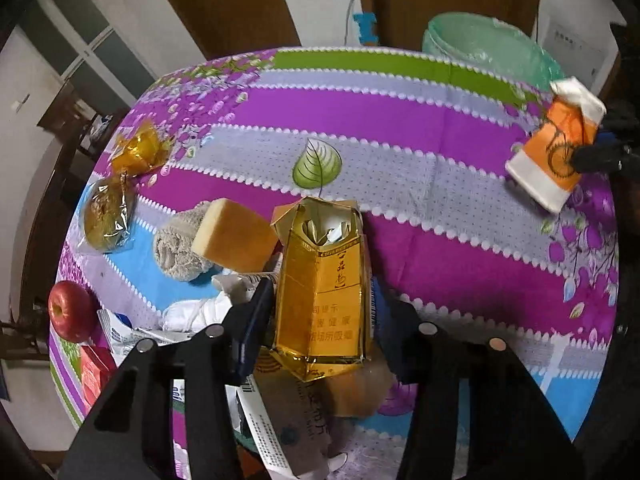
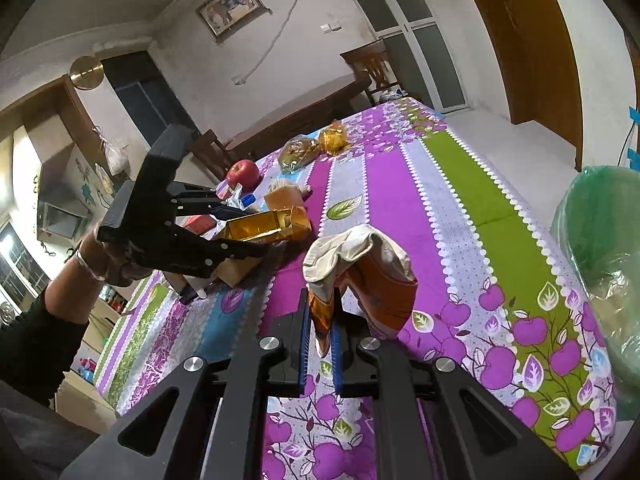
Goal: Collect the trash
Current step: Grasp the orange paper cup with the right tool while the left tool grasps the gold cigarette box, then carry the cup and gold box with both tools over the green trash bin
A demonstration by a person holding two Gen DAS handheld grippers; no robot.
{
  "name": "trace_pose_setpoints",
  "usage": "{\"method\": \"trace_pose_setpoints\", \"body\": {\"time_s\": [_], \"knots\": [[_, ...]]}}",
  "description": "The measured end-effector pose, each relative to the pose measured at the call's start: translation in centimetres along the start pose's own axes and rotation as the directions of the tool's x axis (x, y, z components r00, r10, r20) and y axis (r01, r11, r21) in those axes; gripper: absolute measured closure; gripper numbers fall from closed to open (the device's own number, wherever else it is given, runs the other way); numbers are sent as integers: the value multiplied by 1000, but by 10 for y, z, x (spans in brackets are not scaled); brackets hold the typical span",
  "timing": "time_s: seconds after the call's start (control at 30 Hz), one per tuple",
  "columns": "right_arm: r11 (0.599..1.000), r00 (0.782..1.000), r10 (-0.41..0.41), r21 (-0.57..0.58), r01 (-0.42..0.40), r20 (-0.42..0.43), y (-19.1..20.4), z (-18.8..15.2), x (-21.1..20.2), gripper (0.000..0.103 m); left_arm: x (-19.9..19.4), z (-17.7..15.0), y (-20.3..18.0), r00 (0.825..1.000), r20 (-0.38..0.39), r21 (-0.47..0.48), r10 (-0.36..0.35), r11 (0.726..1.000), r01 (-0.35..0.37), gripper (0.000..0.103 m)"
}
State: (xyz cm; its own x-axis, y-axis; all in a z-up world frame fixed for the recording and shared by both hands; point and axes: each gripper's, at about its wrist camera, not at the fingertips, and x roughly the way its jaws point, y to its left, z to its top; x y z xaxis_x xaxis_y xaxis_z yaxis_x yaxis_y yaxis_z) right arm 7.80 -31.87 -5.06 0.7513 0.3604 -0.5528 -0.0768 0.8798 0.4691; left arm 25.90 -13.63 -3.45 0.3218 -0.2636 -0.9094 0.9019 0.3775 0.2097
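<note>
Right claw was clamped on a crushed orange paper cup, held above the tabletop. The green-lined bin sat at about 2 o'clock from that claw, near, so the right hand was the nearer one to drop. Left claw had the gold cigarette pack between its pads, seemingly gripped, long axis running 12 to 6 in its own view. Counts: one cup, one pack, one bin, one apple, two wrapped snack bags.
</note>
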Motion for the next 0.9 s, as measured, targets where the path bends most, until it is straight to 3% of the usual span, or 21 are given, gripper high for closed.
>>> {"method": "trace_pose_setpoints", "body": {"time_s": [0.17, 0.33, 0.5, 0.63, 0.7, 0.87, 0.9], "knots": [[1000, 1000, -5, -21, 5, 2, 4, 1, 4, 93, -29, -3, 2, 994, 102, -79, 41, 996, -33, 57], [998, 1000, 0, -70, 0, 3, 19, 6, 8, 93, -62, -6, -5, 976, 175, -241, 132, 966, -88, 57], [995, 1000, 18, -102, -17, 14, 32, 15, 5, 93, -84, -16, -23, 951, 185, -419, 248, 895, -152, 57], [993, 999, 39, -113, -36, 24, 40, 22, 3, 93, -88, -29, -37, 942, 214, -524, 261, 844, -115, 56], [991, 998, 50, -124, -46, 29, 44, 23, 0, 93, -85, -35, -46, 932, 204, -564, 300, 814, -138, 57], [989, 998, 53, -143, -48, 33, 53, 20, -3, 93, -80, -45, -66, 898, 182, -645, 400, 738, -198, 57], [989, 998, 52, -141, -47, 34, 53, 20, -3, 93, -79, -47, -71, 883, 171, -655, 436, 720, -228, 57]]}}
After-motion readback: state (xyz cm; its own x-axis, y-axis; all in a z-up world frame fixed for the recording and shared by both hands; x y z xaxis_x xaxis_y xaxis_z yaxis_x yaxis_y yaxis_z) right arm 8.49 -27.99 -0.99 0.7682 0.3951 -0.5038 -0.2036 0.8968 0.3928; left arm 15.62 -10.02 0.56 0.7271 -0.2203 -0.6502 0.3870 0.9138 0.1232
